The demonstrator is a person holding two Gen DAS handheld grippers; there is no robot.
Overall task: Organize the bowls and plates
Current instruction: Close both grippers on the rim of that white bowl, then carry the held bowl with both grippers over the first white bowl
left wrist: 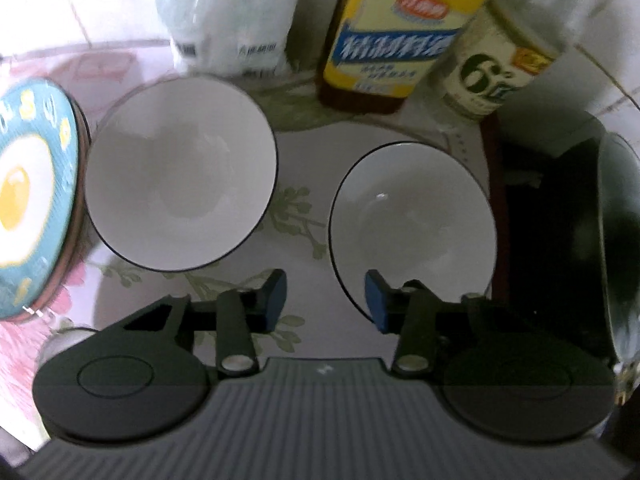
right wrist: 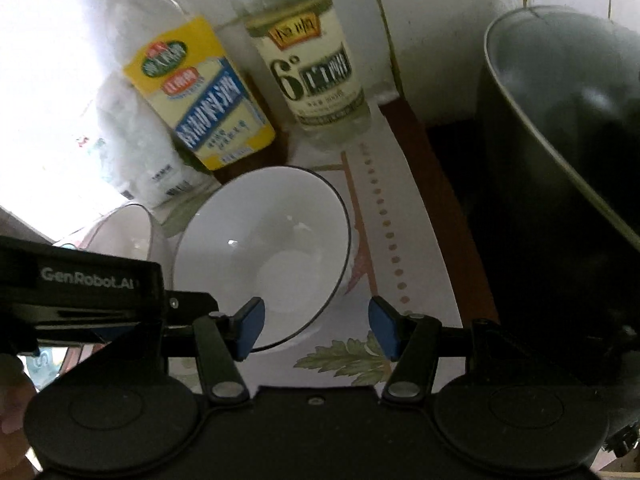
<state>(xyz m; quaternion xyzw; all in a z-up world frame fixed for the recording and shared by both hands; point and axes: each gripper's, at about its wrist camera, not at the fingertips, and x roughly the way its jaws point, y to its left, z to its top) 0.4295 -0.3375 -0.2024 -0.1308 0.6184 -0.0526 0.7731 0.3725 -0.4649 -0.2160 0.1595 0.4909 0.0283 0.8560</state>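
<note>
Two white bowls with thin dark rims stand on a flowered tablecloth. In the left wrist view the left bowl (left wrist: 180, 172) sits beside a blue plate (left wrist: 28, 200) with a fried-egg picture, and the right bowl (left wrist: 412, 224) is nearer. My left gripper (left wrist: 326, 300) is open. Its right pad (left wrist: 376, 300) overlaps that bowl's near left rim and its left pad stands clear over the cloth. My right gripper (right wrist: 316, 330) is open around the same bowl's (right wrist: 260, 256) near rim, with neither pad pressing. The other bowl (right wrist: 120, 232) is partly hidden behind the left gripper's body (right wrist: 80, 292).
Behind the bowls stand a yellow-labelled bottle (left wrist: 396, 28), a clear vinegar bottle (left wrist: 492, 76) and a white bag (left wrist: 228, 12). A dark pan (right wrist: 560, 120) on a black stove (left wrist: 540, 220) fills the right side. A hand (right wrist: 12, 412) shows at the lower left.
</note>
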